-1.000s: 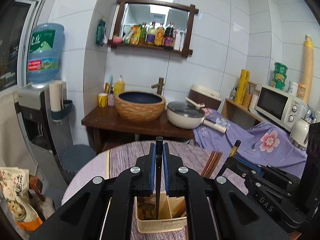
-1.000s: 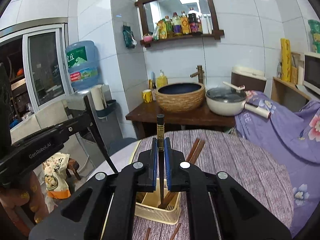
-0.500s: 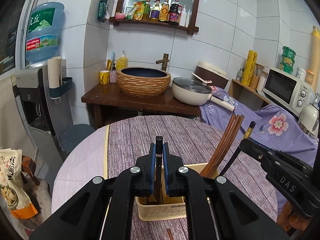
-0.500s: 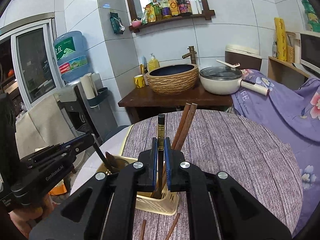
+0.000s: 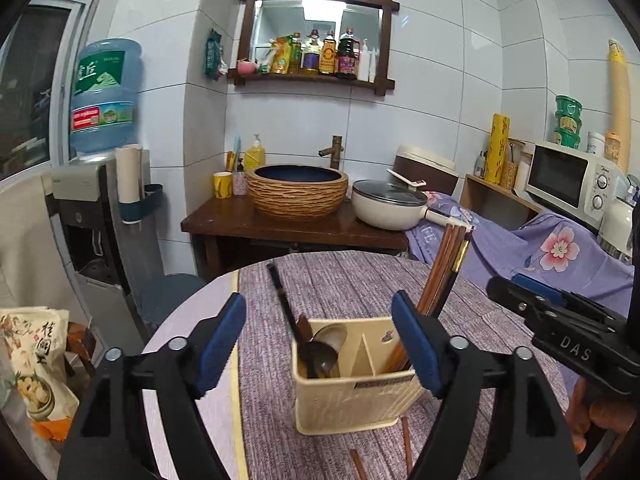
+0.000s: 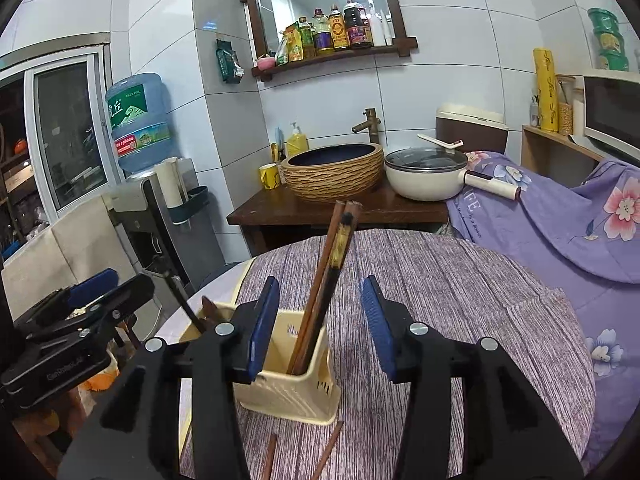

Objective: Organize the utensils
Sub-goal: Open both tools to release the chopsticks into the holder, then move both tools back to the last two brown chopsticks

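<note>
A cream utensil caddy stands on the round table with the purple cloth. Its left compartment holds a black-handled spoon and other spoons. Its right compartment holds brown chopsticks and a black chopstick with a gold band. My left gripper is open and empty, just above the caddy. My right gripper is open and empty, straddling the chopsticks in the caddy. Two loose brown chopsticks lie on the cloth in front of the caddy.
Behind the table is a wooden stand with a woven basin and a cream pot. A water dispenser stands at left. A purple flowered cloth and a microwave are at right.
Both grippers have opened. The left let go of the black-handled spoon and the right let go of the black chopstick; both now rest in the caddy.
</note>
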Motion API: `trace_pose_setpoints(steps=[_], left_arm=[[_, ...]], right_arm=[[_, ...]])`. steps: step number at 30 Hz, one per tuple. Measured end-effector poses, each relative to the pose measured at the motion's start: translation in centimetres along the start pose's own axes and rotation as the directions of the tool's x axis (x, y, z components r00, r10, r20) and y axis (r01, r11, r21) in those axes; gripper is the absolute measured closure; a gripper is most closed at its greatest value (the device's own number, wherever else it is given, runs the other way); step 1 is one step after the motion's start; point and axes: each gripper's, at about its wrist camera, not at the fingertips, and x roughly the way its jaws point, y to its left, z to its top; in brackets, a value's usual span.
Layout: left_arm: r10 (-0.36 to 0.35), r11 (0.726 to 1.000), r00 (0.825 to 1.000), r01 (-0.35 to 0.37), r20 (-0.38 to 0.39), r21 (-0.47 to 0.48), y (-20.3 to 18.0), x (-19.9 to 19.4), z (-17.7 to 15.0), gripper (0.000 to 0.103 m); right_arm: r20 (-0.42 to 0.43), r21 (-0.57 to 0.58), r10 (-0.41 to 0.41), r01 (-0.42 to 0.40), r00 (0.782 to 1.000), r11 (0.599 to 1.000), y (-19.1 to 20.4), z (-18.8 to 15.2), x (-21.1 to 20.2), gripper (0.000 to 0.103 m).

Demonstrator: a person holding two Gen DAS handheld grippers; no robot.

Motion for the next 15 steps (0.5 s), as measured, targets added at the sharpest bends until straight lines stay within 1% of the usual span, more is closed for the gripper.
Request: trace_pose_setpoints(steps=[2,4,6,8,11,12,13,14,15], left_arm=[[0.019,1.000,1.000,-0.018,0.004,-0.010,0.4,-0.8,-1.2,0.023],[0.040,0.999,0.999,-0.040,-0.009,-0.016,0.8,-1.0,-2.5,0.019],[0.050,0.999,0.998,-0.050,-0.047,-0.008,0.9,-0.9,-4.1,0.017],[0.067,0.998,0.994,-0.067,-0.091,0.005,1.0,-0.3,-5.8,0.017],[0.073,0.997,0.980,-0.072,-0.185,0.011,1.3,1.1,-8.8,0.017],[0.069,0.998,0.974,-0.071,-0.215,0.000,1.5,1.6,-9.8,0.017],[0.067,0.997,0.970,-0.072,-0.234,-0.010,1.7,1.9,-10.6,0.017],[0.066,0.997,0.963,-0.074,-0.261,-0.020,1.9,2.3,-11.5,0.017],[0.063,0.997,0.956,-0.073,-0.287,-0.025,2.1,2.6,-12.3,0.017]], right_arm=[[-0.017,-0.001,0.002,-0.002,1.000,1.000,-0.2,-1.3,-0.6,0.059],[-0.049,-0.006,0.003,-0.003,0.999,1.000,-0.4,-2.9,-0.8,0.059],[-0.100,-0.010,0.002,-0.003,0.995,1.000,-0.6,-4.7,-0.5,0.059],[-0.165,-0.020,-0.008,0.005,0.986,1.000,-0.6,-6.7,0.3,0.059],[-0.259,-0.034,-0.030,0.022,0.965,0.999,-0.3,-9.8,2.0,0.059],[-0.291,-0.035,-0.032,0.023,0.956,0.999,-0.2,-10.7,2.6,0.059],[-0.333,-0.034,-0.032,0.022,0.942,0.999,-0.1,-11.9,3.4,0.059],[-0.355,-0.032,-0.033,0.023,0.934,0.999,0.0,-12.7,3.9,0.059],[-0.377,-0.034,-0.039,0.028,0.925,0.999,0.1,-13.4,4.4,0.062]])
